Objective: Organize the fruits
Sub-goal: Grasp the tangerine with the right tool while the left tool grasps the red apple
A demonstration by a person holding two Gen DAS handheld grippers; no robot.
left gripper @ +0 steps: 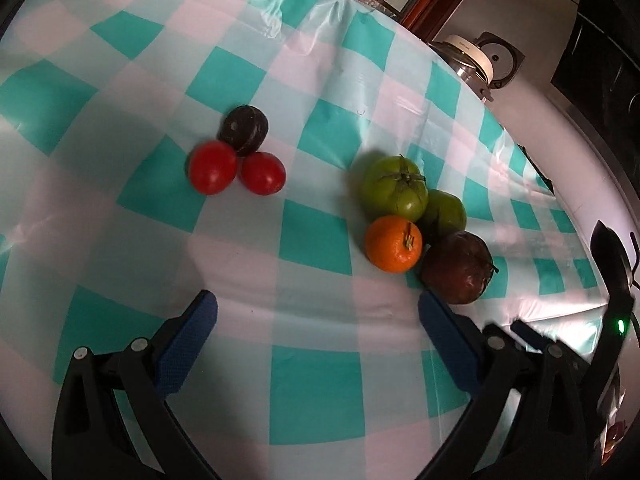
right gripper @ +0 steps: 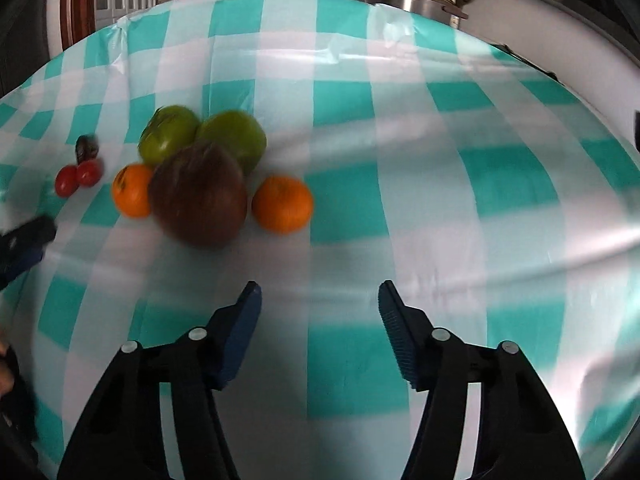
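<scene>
With both my left gripper [left gripper: 316, 312] and right gripper [right gripper: 320, 300] spread and empty, I'd pinch the stray orange [right gripper: 282, 204] beside the brown fruit [right gripper: 199, 196] across its firm, light middle, gently.

Both fisheye views bend the checked tablecloth [left gripper: 312, 240] into a dome, with dark vignetting at the corners. Soft, dim indoor light leaves a pale sheen on the cloth toward 3 o'clock. Fruit shadows fall toward 9 o'clock. The right wrist view is motion-blurred, smearing the brown fruit [right gripper: 200, 196]; the left view is sharper.
</scene>
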